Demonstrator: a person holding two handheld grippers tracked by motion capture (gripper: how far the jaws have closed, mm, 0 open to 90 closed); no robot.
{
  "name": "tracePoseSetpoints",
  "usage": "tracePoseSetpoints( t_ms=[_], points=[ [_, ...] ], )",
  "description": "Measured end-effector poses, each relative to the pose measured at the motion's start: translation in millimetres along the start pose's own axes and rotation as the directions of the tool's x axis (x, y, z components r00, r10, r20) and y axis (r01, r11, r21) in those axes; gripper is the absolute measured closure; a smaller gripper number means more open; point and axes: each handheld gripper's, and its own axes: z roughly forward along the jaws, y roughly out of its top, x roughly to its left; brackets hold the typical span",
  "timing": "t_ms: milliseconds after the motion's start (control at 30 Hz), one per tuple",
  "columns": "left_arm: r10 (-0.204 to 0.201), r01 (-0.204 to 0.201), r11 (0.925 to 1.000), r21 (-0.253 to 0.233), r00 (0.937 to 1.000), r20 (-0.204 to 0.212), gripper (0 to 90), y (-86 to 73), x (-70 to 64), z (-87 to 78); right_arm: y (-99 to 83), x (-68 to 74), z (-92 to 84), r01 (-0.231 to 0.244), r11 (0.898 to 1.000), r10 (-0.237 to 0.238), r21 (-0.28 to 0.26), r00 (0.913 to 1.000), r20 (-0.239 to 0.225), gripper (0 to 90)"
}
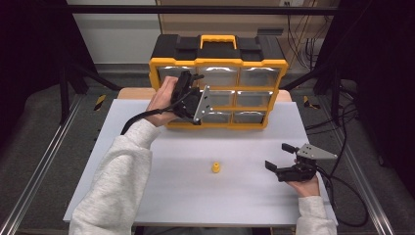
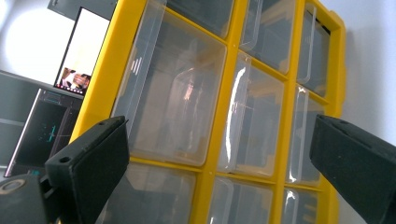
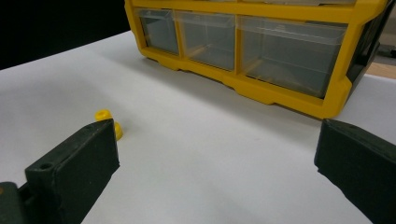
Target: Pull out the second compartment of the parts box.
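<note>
Drawer-opening is what I am judging to be in hand: I am holding my left gripper (image 1: 187, 81), jaws spread wide, against the clear plastic drawers of the yellow-framed organiser box (image 1: 218, 93) at twelve o'clock. My right gripper (image 1: 281, 157) is resting released at four o'clock; next I am needing it closed around the small yellow plastic cap (image 1: 216, 167) mid-table.

- Organiser case (image 1: 219, 93): yellow frame, black top, yellow handle, clear drawers.
- Small peg (image 1: 216, 167) beside the right gripper's jaws: yellow.
- Tabletop (image 1: 195, 196): plain white.
- Both grippers' jaws: black.
</note>
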Motion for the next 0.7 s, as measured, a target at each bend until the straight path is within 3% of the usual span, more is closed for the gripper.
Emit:
tracePoseSetpoints(
  t_ms=[267, 700],
  points=[
    [0.056, -0.056, 0.9984, -0.004, 0.9972, -0.050, 5.5, 6.4, 0.4, 6.2, 0.0, 0.0, 0.1, 0.000, 1.000, 0.000, 0.002, 1.0000, 0.001, 0.3],
    [0.060, -0.060, 0.9982, -0.006, 0.9964, -0.060, 6.0, 13.5, 5.0, 20.1, 0.0, -0.2, 0.1, -0.001, 1.000, 0.001, 0.001, 1.0000, 0.001, 0.3]
  ],
)
